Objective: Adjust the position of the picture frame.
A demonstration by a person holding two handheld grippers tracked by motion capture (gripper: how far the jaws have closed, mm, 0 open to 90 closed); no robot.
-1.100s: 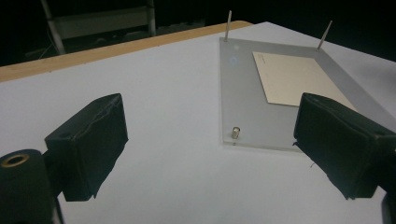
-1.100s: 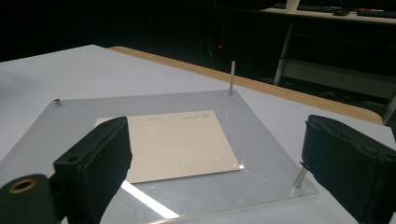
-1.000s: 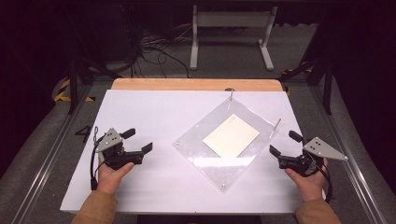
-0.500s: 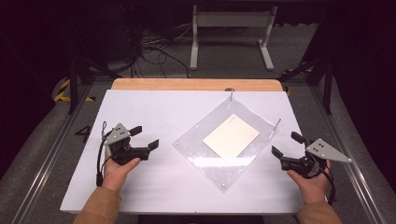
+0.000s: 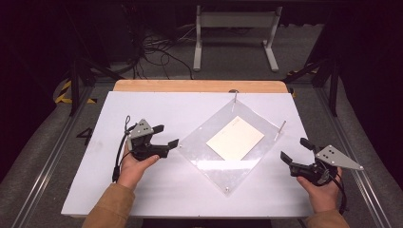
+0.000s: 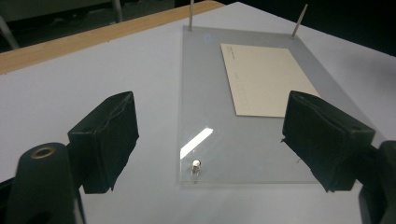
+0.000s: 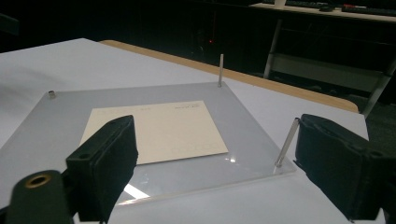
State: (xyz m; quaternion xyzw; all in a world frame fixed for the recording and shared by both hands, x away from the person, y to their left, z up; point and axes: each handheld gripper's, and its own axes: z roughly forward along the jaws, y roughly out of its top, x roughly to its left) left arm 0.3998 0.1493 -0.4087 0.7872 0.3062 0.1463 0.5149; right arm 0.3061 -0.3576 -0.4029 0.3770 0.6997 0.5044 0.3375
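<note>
A clear acrylic plate (image 5: 215,164) lies turned like a diamond in the middle of the white table (image 5: 109,190). A cream card (image 5: 235,137) rests flat on it. Two thin metal pins stand at its far corner (image 5: 234,100) and right corner (image 5: 281,129). My left gripper (image 5: 168,134) is open, just left of the plate's left corner. In the left gripper view a short stud (image 6: 195,166) and the card (image 6: 266,79) lie between the spread jaws. My right gripper (image 5: 292,148) is open, just right of the right pin (image 7: 286,142), with nothing held.
The table's far side has a wooden edge strip (image 5: 199,86). Beyond it stand a metal frame (image 5: 233,33) and loose cables (image 5: 157,47) on the floor. Aluminium rails (image 5: 47,161) run along both sides of the table.
My left gripper has moved right across the table until its jaws reach the plate's left corner. The right gripper has stayed nearly still. Both stay open.
</note>
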